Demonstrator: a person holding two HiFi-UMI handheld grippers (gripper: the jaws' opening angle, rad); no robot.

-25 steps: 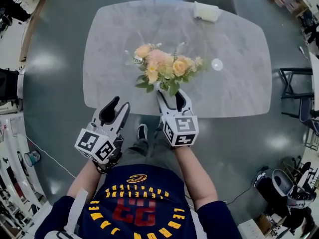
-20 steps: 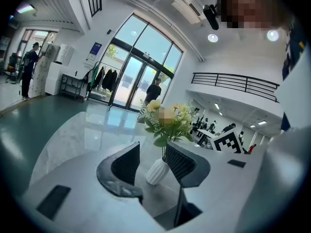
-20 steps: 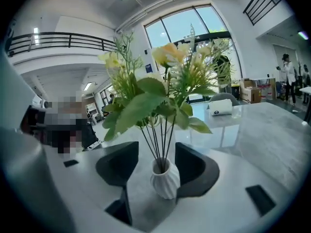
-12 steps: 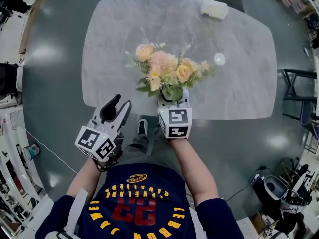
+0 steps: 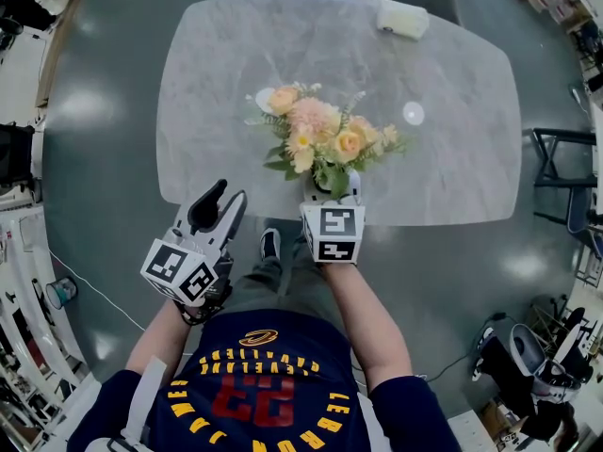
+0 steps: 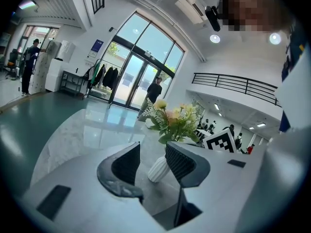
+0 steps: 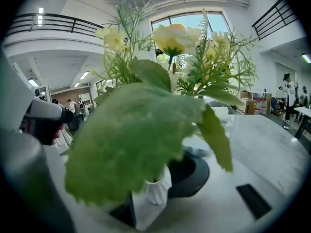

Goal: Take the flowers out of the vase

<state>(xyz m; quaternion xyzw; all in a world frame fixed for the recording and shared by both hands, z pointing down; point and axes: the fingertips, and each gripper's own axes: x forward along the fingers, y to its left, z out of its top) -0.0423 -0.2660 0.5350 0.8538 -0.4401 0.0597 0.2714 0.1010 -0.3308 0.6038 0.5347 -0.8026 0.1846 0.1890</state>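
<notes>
The right gripper's (image 5: 332,188) fingers were closing around the vase (image 7: 154,191) at the counter's (image 5: 217,83) near edge, with the flowers (image 5: 320,135) inside it. The left gripper's (image 5: 226,194) fingers hung spread and empty, left of the vase. A crooked squeeze could tip the vase off the edge.

Bright daylight from tall arched glass windows (image 6: 141,62) and ceiling spotlights; glare spot on grey marble tabletop (image 5: 236,73); fisheye edges dark, warped; large green leaf (image 7: 131,140) blurred.
</notes>
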